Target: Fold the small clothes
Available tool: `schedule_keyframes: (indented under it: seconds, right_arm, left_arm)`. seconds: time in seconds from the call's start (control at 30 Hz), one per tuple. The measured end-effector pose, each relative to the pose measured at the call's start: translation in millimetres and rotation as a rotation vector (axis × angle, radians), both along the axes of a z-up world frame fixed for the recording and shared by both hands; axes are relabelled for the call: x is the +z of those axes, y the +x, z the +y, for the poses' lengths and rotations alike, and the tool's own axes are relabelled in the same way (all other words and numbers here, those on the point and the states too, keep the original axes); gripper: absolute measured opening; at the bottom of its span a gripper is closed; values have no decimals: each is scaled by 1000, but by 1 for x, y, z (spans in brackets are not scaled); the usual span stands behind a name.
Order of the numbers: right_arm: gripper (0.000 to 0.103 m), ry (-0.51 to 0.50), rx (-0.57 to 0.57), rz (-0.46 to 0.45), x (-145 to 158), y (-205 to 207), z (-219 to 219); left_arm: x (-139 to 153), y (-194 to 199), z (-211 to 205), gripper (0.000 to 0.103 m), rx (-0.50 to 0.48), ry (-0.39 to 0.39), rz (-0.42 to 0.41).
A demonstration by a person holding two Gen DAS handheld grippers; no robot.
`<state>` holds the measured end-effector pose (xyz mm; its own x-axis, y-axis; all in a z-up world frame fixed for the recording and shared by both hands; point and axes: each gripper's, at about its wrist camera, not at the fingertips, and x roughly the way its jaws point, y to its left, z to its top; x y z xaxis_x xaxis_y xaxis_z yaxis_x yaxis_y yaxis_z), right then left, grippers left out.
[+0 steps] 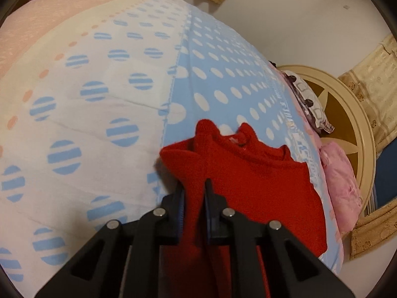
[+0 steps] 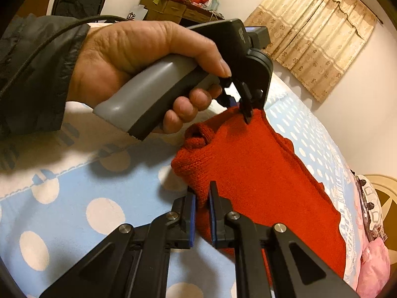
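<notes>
left gripper [image 1: 193, 193]: fingers pressed onto a fold of the red sweater [image 1: 253, 173], knit bunched between the blue pads at lower centre of the left wrist view; in the right wrist view the same tool shows at upper centre, its tips biting the sweater's top edge.
right gripper [image 2: 202, 196]: fingers pinching a corner of the sweater at lower centre of its own view, red cloth filling the narrow gap.
red sweater: hangs stretched between the two grippers, running from centre to lower right in the right wrist view; a rolled cuff sits left of centre; neckline points toward the top in the left wrist view.
left hand [image 2: 139, 69]: wrapped around the grey handle in the upper left, dark jacket sleeve [image 2: 37, 69] at the left edge.
blanket [image 1: 218, 79]: light blue with white dots, under the sweater; a white striped-dot section lies to the left.
pink pillow [image 1: 342, 181]: right edge, beside the cream headboard [image 1: 357, 114].
curtain [image 2: 315, 32]: beige, upper right.
cluttered desk [image 2: 178, 2]: top centre.
</notes>
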<state>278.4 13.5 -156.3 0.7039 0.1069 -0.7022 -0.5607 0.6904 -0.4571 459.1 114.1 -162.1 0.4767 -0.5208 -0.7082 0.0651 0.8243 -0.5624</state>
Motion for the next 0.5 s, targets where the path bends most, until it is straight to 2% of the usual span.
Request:
schedule_keyframes:
  seconds: [0.13, 0.5]
  right_arm:
    - [9, 23, 8, -3, 9, -6, -4]
    - [8, 190, -82, 2, 44, -1, -61]
  left_arm:
    - [11, -1, 5, 14, 20, -73, -5]
    - [57, 2, -31, 14, -14, -84, -87]
